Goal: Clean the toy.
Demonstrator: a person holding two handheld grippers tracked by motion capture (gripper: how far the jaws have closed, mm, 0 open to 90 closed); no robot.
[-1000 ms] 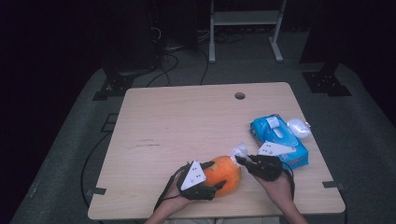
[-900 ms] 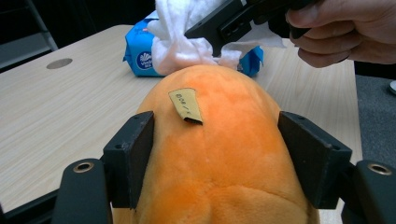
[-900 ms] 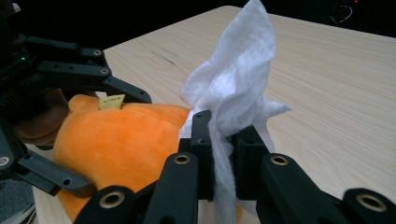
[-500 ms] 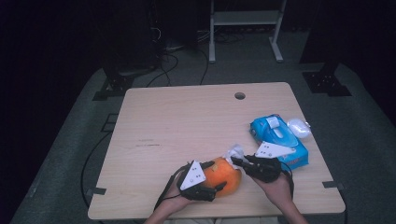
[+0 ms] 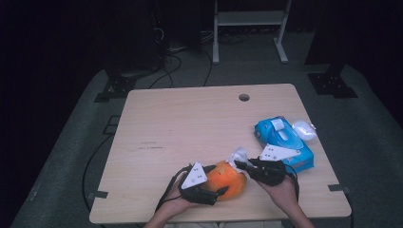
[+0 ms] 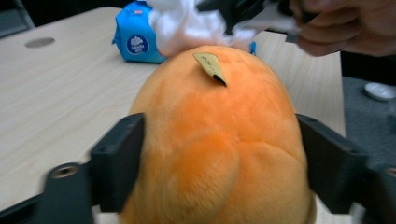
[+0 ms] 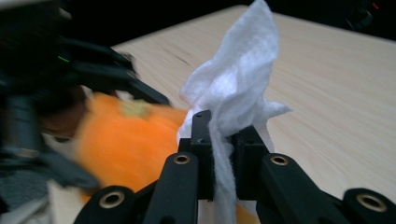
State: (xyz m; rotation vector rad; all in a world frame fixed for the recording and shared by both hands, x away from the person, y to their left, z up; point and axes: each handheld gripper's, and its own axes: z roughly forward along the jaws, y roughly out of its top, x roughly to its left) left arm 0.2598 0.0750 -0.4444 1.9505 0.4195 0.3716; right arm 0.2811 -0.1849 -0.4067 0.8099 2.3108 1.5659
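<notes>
An orange plush toy (image 5: 228, 179) lies near the table's front edge. My left gripper (image 5: 216, 181) has a jaw on each side of the toy (image 6: 219, 140); the jaws have just been closing, and both pads press into the fur. My right gripper (image 5: 237, 164) is shut on a crumpled white wipe (image 5: 237, 154) and holds it against the far top of the toy. In the right gripper view the wipe (image 7: 238, 79) stands up from between the shut jaws (image 7: 222, 126), with the toy (image 7: 126, 135) blurred behind it. A small yellow tag (image 6: 210, 65) sticks out of the toy.
A blue pack of wipes (image 5: 283, 140) lies at the right of the table, just behind my right hand, with a white rounded object (image 5: 304, 129) beside it. The wooden table (image 5: 190, 123) has a round hole (image 5: 244, 97) near its far edge. The floor around it is dark.
My right gripper has edged slightly left with the wipe, closer over the toy. The left hand and the toy have stayed in place.
</notes>
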